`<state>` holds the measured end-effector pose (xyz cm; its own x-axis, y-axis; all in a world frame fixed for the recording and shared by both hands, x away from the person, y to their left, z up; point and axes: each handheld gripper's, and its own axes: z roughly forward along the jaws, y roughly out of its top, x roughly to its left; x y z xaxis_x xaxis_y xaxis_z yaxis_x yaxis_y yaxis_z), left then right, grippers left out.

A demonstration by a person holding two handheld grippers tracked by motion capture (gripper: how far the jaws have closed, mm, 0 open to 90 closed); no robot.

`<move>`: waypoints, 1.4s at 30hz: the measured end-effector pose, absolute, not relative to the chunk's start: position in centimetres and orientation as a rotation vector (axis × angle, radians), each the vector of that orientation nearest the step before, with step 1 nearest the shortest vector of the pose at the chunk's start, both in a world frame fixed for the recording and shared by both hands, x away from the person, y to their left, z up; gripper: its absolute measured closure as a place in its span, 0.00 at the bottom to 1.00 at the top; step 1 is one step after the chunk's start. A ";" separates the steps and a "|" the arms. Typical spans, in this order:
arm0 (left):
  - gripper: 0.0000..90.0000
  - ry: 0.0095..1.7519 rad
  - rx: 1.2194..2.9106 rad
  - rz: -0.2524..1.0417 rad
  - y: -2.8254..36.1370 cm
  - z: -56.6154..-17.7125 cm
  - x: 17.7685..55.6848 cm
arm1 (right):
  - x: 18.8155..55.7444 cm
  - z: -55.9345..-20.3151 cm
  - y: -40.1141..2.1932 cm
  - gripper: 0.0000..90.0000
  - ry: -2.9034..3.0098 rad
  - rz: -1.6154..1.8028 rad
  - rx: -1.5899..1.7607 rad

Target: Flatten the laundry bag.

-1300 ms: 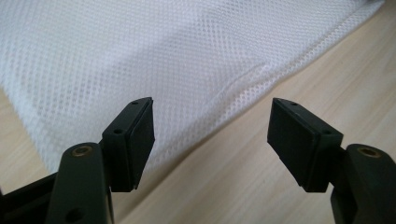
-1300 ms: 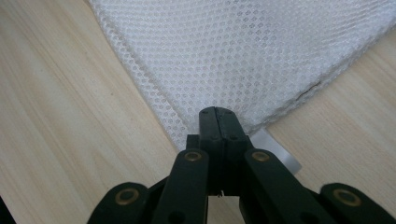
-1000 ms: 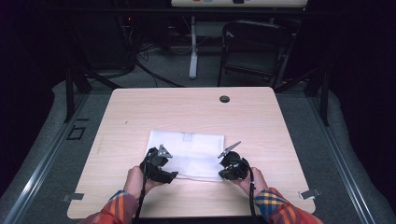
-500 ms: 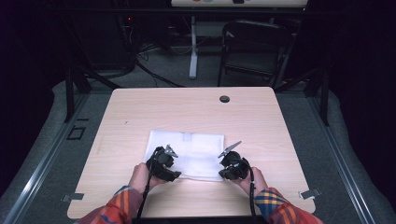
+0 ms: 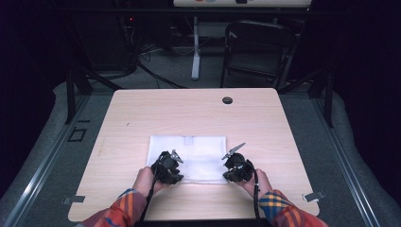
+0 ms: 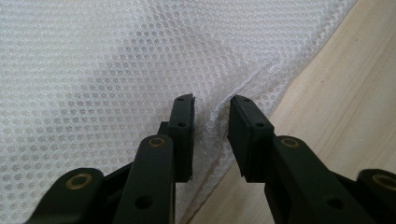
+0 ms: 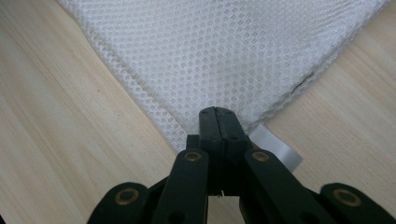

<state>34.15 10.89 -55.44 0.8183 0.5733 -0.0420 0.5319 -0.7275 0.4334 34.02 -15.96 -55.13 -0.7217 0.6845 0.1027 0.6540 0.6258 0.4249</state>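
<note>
A white mesh cloth [image 5: 201, 153] lies flat on the near half of the wooden table [image 5: 189, 113]. My left gripper [image 5: 171, 165] sits at the cloth's near edge, left of its middle. In the left gripper view the gripper [image 6: 211, 105] is open, its jaws a little apart with a raised ridge of the mesh cloth [image 6: 116, 70] between them. My right gripper [image 5: 232, 170] is at the cloth's near right corner. In the right gripper view it [image 7: 218, 112] is shut on that corner of the cloth [image 7: 224, 51], with a small grey tag [image 7: 276, 148] beside the jaws.
A black grommet [image 5: 227, 100] sits near the table's far edge. Bare wood surrounds the cloth on all sides. Behind the table stand a dark chair [image 5: 257, 47] and a white post [image 5: 195, 47], with cables on the floor.
My left gripper has shifted slightly right along the cloth's near edge. The right gripper has stayed on its corner.
</note>
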 end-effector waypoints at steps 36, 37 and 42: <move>0.98 0.739 2.481 0.233 11.0 -53.4 33.3 | 32.3 -55.2 -13.0 1.00 2.758 0.784 0.952; 0.98 0.735 2.478 0.236 11.0 -53.4 33.3 | 32.4 -55.3 -12.9 1.00 2.753 0.777 0.941; 0.98 0.727 2.476 0.227 11.1 -53.4 33.4 | 32.8 -55.8 -12.6 1.00 2.729 0.757 0.953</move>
